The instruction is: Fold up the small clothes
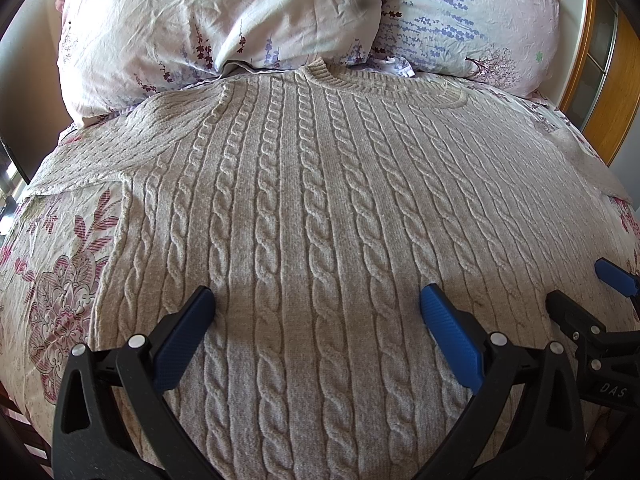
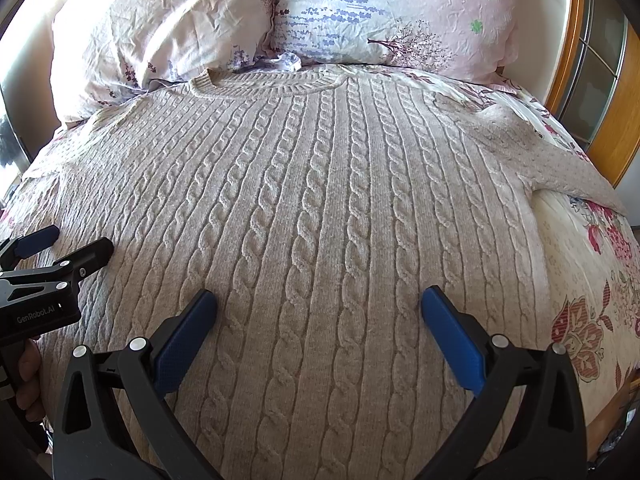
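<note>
While both tongs [image 1: 316,304] [image 2: 318,304] gape, the sweater [image 1: 312,208] covers the floral bedspread [image 1: 52,280] below 2 pillows [image 1: 208,20].

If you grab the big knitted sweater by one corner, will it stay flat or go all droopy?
Probably droopy: the sweater is soft cable knit that lies limp and follows the bed. It looks thick, so likely a bit heavy, and its sleeve would dangle.

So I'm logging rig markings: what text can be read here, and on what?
"DAS" on the right gripper body, seen from the left wrist view; the word may be cut off.
"GenRobot.AI" on the left gripper body, seen from the right wrist view.
No text shows on the sweater or pillows.
</note>
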`<control>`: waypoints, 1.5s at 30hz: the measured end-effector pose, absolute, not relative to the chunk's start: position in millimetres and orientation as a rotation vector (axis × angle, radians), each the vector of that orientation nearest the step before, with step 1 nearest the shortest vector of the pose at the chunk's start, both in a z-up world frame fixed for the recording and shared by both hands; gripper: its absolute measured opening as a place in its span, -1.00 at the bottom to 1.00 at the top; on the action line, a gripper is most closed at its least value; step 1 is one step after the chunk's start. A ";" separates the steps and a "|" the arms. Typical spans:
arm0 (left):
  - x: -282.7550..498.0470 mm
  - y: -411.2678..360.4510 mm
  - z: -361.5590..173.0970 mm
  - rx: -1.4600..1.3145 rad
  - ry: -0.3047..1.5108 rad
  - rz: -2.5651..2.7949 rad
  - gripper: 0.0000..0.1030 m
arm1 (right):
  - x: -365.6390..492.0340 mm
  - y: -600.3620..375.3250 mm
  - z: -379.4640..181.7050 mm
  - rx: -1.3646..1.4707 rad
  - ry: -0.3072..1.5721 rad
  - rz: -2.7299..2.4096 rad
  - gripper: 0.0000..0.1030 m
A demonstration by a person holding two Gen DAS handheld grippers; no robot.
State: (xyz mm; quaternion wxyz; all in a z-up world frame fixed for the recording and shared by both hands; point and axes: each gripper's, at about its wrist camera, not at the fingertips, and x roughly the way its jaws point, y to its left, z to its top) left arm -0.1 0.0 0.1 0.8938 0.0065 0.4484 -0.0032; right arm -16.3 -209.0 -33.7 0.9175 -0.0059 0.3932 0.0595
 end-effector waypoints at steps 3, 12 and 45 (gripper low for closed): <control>-0.1 0.0 0.2 0.013 0.930 -0.007 0.97 | -16.3 -208.7 -34.0 -0.012 0.809 0.123 0.97; -0.1 0.0 0.2 0.013 0.929 -0.007 0.97 | -13.5 -207.8 -32.5 -0.016 0.818 0.135 0.97; 40.3 134.5 46.0 -0.356 0.851 0.194 0.94 | 94.7 -643.2 -33.6 0.918 0.736 -0.551 -0.84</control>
